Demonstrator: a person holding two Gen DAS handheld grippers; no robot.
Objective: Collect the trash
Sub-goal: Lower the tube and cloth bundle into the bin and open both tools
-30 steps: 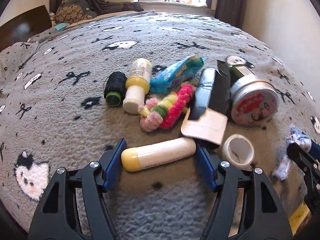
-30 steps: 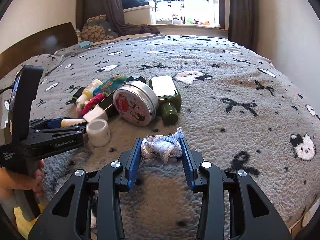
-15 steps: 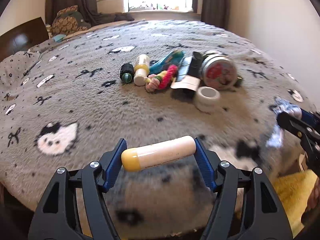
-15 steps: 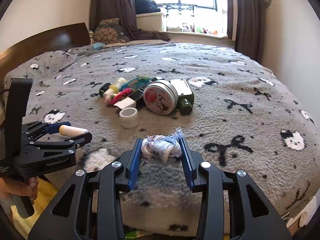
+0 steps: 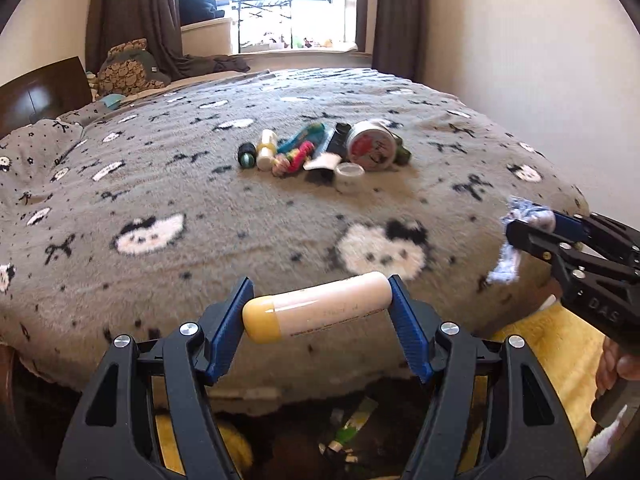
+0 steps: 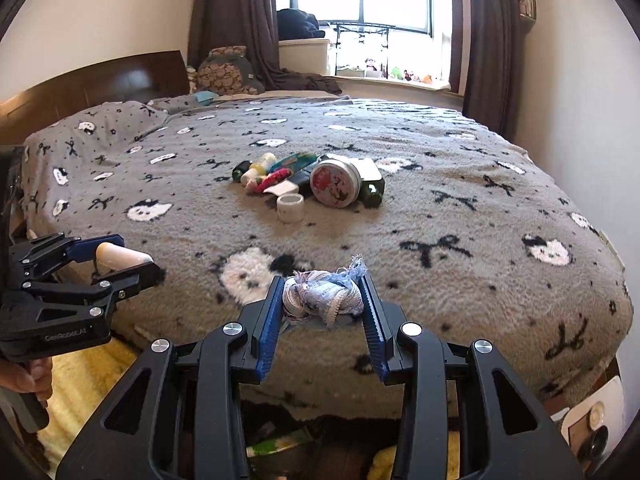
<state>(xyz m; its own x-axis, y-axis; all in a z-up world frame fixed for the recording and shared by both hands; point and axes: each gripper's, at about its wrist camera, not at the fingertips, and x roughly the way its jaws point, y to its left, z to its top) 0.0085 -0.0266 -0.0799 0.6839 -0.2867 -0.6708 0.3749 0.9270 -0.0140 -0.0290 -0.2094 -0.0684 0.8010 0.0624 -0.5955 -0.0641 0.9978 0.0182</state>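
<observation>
My left gripper (image 5: 320,302) is shut on a cream tube with a yellow cap (image 5: 316,311), held crosswise over the near edge of the bed. It also shows in the right wrist view (image 6: 120,258). My right gripper (image 6: 323,298) is shut on a crumpled blue-white rag (image 6: 322,298), also past the bed edge; the rag also shows in the left wrist view (image 5: 528,216). A pile of trash (image 5: 320,150) lies mid-bed: a round tin (image 6: 335,183), a white tape roll (image 6: 290,208), a small bottle (image 5: 266,149), a colourful fuzzy item (image 5: 294,158).
The bed has a grey cat-pattern blanket (image 5: 160,208). Below its edge lies a dark opening with some litter inside (image 5: 348,432) and yellow fabric (image 5: 560,352). A wooden headboard (image 6: 104,84) and a wall (image 5: 540,60) flank the bed.
Both grippers have pulled back from the pile to beyond the bed's near edge, carrying the tube and the rag. The pile now looks far away.
</observation>
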